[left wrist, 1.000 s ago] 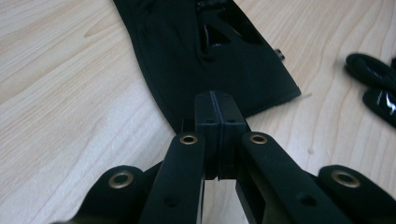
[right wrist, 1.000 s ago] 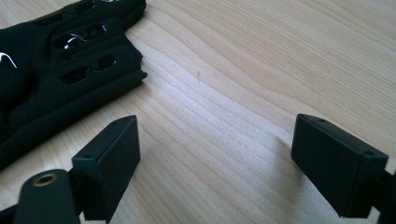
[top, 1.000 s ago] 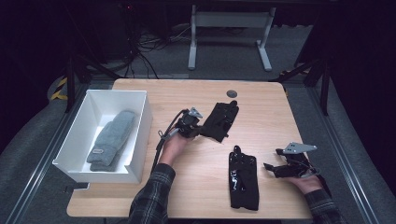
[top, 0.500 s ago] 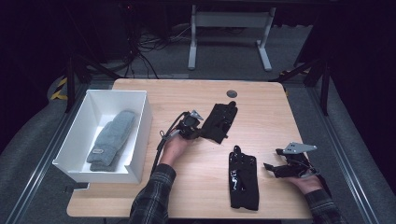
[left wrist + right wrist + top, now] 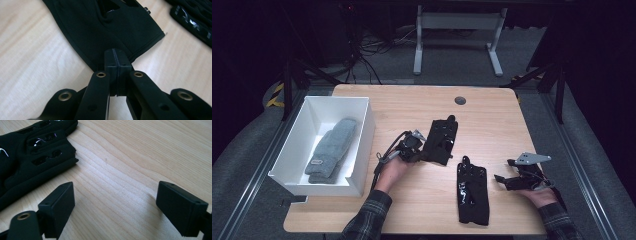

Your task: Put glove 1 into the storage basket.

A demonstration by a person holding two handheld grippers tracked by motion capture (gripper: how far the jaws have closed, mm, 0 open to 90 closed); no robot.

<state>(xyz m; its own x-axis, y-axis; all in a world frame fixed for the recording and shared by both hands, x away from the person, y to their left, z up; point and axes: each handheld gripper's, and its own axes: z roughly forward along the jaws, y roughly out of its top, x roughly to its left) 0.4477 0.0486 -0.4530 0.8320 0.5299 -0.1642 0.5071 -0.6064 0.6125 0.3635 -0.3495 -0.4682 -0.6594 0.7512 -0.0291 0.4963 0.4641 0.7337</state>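
A black glove lies mid-table, and my left gripper is shut on its cuff edge. In the left gripper view the two pads meet on the cuff corner of that glove, so the left gripper pinches fabric. A second black glove with glossy knuckle pads lies flat near the front edge. My right gripper rests open just right of it. In the right gripper view this gripper has bare wood between its pads, with the second glove off to the left.
A white box stands at the table's left with a grey knitted mitten inside. A dark round grommet sits near the table's far edge. Cables and a metal stand are on the floor behind.
My left gripper has drawn back toward the near edge and slightly left, dragging the pinched black glove with it. The right gripper and the second glove have stayed put.
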